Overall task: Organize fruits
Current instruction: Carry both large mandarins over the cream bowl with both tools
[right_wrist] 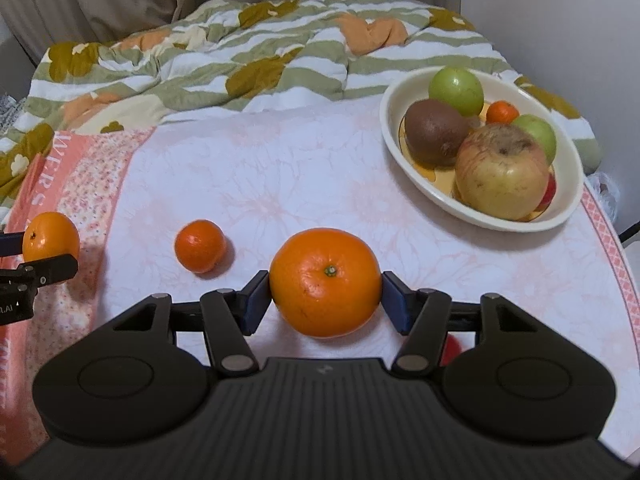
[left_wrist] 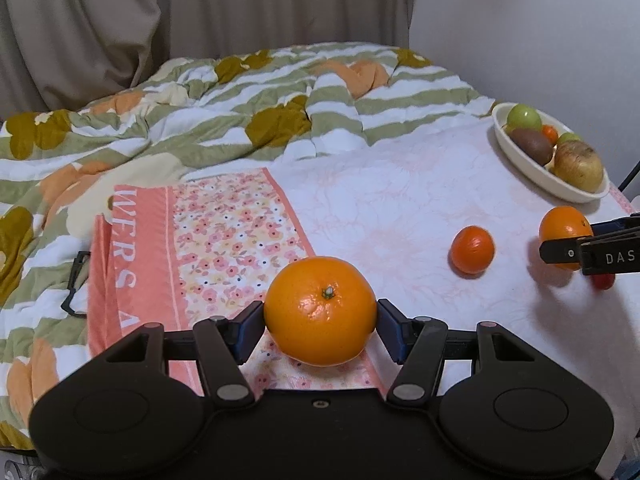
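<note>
My left gripper is shut on a large orange, held just above the pink floral towel. From the right wrist view the same orange shows at the far left between the left gripper's fingers. My right gripper has both blue pads against a second large orange that rests on the white cloth; it also shows as an orange at the right edge of the left wrist view. A small mandarin lies loose between the two oranges.
A cream bowl at the back right holds green apples, a kiwi, a yellow-red apple and a small mandarin. A small red fruit lies under the right gripper. A rumpled striped quilt covers the back, with curtains behind.
</note>
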`<state>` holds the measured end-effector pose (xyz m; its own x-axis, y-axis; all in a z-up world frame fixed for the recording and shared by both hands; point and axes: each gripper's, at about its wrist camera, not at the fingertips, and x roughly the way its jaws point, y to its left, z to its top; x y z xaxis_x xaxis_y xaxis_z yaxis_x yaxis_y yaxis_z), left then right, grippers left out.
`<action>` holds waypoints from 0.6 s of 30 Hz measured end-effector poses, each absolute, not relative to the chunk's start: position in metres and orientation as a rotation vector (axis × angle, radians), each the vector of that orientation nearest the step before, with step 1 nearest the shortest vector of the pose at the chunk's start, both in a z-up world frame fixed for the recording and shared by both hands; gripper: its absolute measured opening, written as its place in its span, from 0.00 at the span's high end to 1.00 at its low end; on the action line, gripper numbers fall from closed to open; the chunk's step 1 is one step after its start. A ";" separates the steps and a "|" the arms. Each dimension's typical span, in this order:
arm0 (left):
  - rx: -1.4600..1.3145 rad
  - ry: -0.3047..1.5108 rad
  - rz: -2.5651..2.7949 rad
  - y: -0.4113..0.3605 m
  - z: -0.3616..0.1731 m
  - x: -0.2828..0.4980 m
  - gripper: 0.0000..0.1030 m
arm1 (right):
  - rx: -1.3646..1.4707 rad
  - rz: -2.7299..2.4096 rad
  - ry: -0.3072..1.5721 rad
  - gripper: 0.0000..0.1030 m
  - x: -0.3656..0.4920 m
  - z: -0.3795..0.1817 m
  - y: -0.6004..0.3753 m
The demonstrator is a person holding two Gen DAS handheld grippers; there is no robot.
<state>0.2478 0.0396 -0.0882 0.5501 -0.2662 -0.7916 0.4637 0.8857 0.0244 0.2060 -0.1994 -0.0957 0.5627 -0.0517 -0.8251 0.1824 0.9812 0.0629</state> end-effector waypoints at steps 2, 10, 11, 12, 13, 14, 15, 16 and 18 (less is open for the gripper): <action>0.236 0.873 -0.436 0.040 -0.082 0.242 0.38 | 0.144 -0.139 0.947 0.28 0.201 -0.088 -0.199; 0.221 0.800 -0.415 0.035 -0.054 0.213 0.38 | 0.139 -0.128 0.880 0.28 0.168 -0.056 -0.203; 0.217 0.793 -0.409 0.035 -0.051 0.208 0.38 | 0.141 -0.123 0.871 0.28 0.164 -0.053 -0.205; 0.215 0.783 -0.400 0.033 -0.047 0.203 0.38 | 0.143 -0.117 0.861 0.28 0.159 -0.049 -0.208; 0.213 0.773 -0.389 0.031 -0.042 0.198 0.38 | 0.145 -0.110 0.850 0.28 0.154 -0.045 -0.211; 0.211 0.767 -0.380 0.029 -0.039 0.194 0.38 | 0.146 -0.103 0.842 0.28 0.149 -0.041 -0.213; 0.207 0.763 -0.369 0.027 -0.035 0.189 0.38 | 0.146 -0.097 0.834 0.28 0.144 -0.038 -0.215; 0.200 0.757 -0.354 0.023 -0.030 0.182 0.38 | 0.145 -0.090 0.827 0.28 0.138 -0.034 -0.219; 0.187 0.740 -0.325 0.017 -0.023 0.171 0.38 | 0.137 -0.067 0.816 0.28 0.128 -0.029 -0.227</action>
<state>0.1711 0.0170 -0.0235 0.6916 -0.2239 -0.6867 0.3543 0.9337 0.0524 0.1276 -0.2266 -0.0294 0.6835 -0.0066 -0.7299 0.1118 0.9891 0.0958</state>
